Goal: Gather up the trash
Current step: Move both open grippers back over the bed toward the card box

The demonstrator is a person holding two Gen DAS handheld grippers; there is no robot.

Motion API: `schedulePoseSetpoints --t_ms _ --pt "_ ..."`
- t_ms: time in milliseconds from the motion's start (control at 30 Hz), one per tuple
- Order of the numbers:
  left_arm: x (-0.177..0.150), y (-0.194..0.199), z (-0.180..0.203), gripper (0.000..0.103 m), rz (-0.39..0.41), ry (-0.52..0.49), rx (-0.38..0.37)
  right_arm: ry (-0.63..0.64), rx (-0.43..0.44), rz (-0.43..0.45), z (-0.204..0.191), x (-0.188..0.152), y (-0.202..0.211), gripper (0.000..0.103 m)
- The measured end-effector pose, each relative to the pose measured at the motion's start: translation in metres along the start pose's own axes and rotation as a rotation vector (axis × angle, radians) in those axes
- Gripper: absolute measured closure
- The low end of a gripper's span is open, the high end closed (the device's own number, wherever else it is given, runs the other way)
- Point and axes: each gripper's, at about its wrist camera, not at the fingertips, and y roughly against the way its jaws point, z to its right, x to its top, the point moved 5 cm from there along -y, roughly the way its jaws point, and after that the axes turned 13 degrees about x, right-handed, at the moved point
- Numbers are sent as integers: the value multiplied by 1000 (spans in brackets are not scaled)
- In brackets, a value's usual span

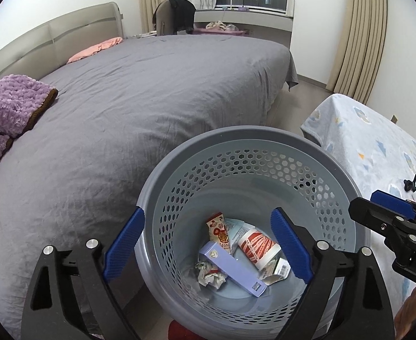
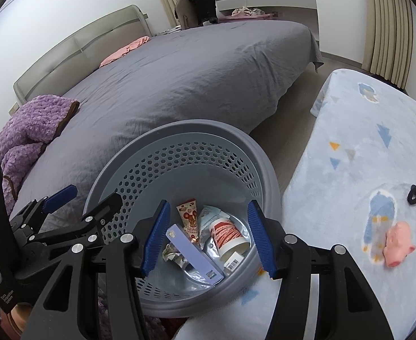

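Left wrist view: left gripper [image 1: 208, 246] spread wide and empty, above the grey perforated plastic bin [image 1: 332, 170].
Right gripper [image 2: 208, 239]: jaws parted, nothing between them, over the same bin.
Trash: lilac flat carton [image 1: 233, 266], red-and-white paper cup [image 1: 260, 245], crumpled wrapper [image 1: 210, 274] on the bin floor at 6 o'clock.
Technique: probably lift clear of the rim before seeking more litter.
Caution: pink toy pig [image 2: 397, 240] at 3 o'clock may not be trash.

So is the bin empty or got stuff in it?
Got stuff: the bin holds a purple box, a cup and crumpled wrappers.
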Motion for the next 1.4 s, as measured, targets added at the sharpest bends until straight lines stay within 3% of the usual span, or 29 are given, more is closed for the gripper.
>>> schedulePoseSetpoints --t_ms 367,567,1100,1400 --pt "1 14 10 11 21 -9 -16 -38 -37 41 17 -11 35 46" --pt "2 28 32 11 29 -31 -62 -63 -83 71 37 -22 68 46" --pt "-5 76 116 11 89 -130 -149 -132 -284 101 127 -68 180 46" --pt "-11 90 153 7 90 -161 -174 -124 -358 67 178 -77 210 44"
